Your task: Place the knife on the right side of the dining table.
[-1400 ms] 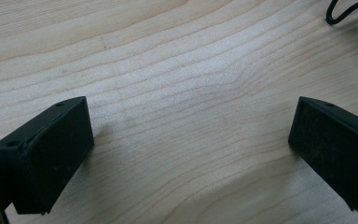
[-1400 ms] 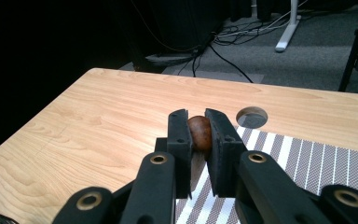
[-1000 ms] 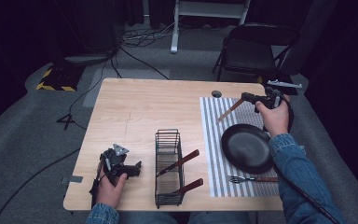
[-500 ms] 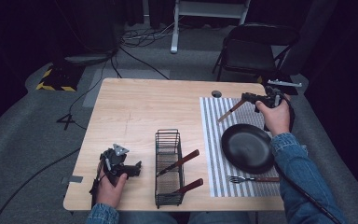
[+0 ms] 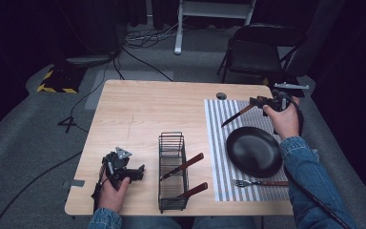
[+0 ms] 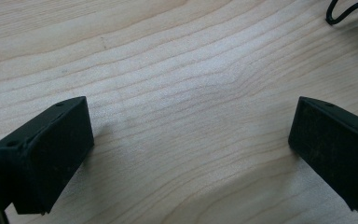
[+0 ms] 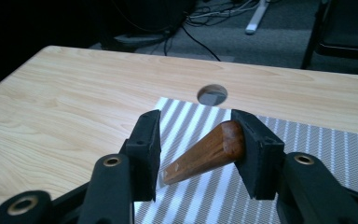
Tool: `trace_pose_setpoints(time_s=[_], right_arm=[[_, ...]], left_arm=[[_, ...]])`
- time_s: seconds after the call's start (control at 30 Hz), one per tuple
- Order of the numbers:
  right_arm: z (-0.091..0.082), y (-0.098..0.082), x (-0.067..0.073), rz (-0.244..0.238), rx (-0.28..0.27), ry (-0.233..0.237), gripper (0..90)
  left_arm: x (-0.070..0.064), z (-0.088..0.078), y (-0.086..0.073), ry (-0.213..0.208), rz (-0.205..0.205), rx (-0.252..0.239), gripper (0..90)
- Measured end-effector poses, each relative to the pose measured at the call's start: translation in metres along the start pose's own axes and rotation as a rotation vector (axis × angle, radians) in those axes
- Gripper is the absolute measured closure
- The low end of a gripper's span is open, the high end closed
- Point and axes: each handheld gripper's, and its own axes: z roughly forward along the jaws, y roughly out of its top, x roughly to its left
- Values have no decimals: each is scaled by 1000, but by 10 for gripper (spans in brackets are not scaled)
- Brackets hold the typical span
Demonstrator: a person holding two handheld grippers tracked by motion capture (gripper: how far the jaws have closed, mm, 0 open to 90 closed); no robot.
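A wooden-handled knife (image 5: 238,114) lies slanted on the striped placemat (image 5: 219,157), behind the black plate (image 5: 253,151). My right gripper (image 5: 257,101) is at the handle's far end. Its jaws have just been opening. In the right gripper view the handle (image 7: 205,151) lies between the spread jaws of my right gripper (image 7: 196,122), its butt against the right pad (image 7: 254,154) and clear of the left one. My left gripper (image 5: 140,171) rests near the table's front left. In its own view my left gripper (image 6: 191,149) stands wide open over bare wood.
A black wire basket (image 5: 173,171) at the front middle holds two wooden-handled utensils. A fork (image 5: 259,183) lies on the mat in front of the plate. A round cable hole (image 5: 221,96) sits behind the mat. A chair (image 5: 262,52) stands beyond the table.
The right gripper's jaws look slightly wider around the knife handle. The knife, the plate and the left hand stay where they were.
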Motion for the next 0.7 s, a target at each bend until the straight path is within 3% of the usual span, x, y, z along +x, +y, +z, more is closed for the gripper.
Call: trace_pose_setpoints(time_s=[0.3,0.7], right_arm=[[1,-8,-10,-19,44,-70,529],[1,-18,-26,14,57,-102,523]], left_arm=[[0,0,0,0,-2,0,1],[0,0,0,0,0,0,1]])
